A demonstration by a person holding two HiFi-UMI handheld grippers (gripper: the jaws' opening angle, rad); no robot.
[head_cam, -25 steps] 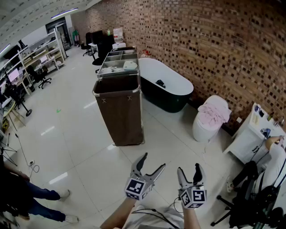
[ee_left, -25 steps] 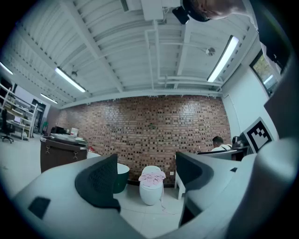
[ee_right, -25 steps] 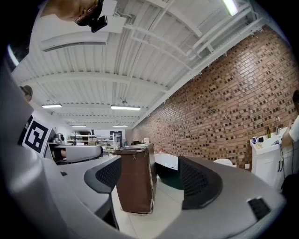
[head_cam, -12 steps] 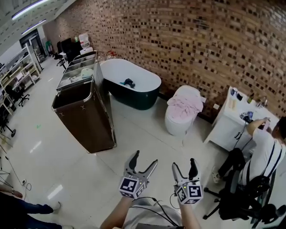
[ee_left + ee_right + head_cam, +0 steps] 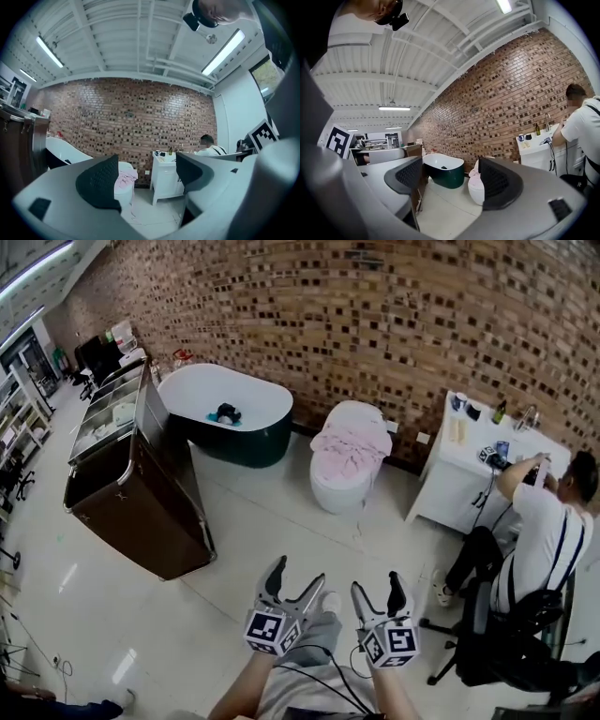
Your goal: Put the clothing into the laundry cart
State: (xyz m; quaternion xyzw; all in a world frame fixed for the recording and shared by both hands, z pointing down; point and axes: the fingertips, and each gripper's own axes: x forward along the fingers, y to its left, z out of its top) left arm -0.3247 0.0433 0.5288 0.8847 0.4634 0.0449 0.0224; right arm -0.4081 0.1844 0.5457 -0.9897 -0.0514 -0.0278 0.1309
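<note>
Pink clothing [image 5: 350, 444] [image 5: 124, 178] lies heaped on a white round stool [image 5: 342, 488] [image 5: 477, 187] by the brick wall. The brown laundry cart [image 5: 131, 505] stands to the left with its top open. Both grippers hang low in the head view, well short of the stool. My left gripper [image 5: 293, 581] is open with nothing between its jaws. My right gripper [image 5: 375, 592] is open too, and empty.
A dark green bathtub [image 5: 228, 418] [image 5: 445, 172] with a small dark item inside stands behind the cart. A person in a white shirt [image 5: 539, 526] sits at a white vanity cabinet [image 5: 469, 474] on the right, beside a black chair [image 5: 511, 638]. Grey bins [image 5: 108, 418] sit behind the cart.
The head view has swung right: cart and bathtub slid left, the stool with pink clothing came toward the middle, and the seated person came fully into view. Both grippers stayed open.
</note>
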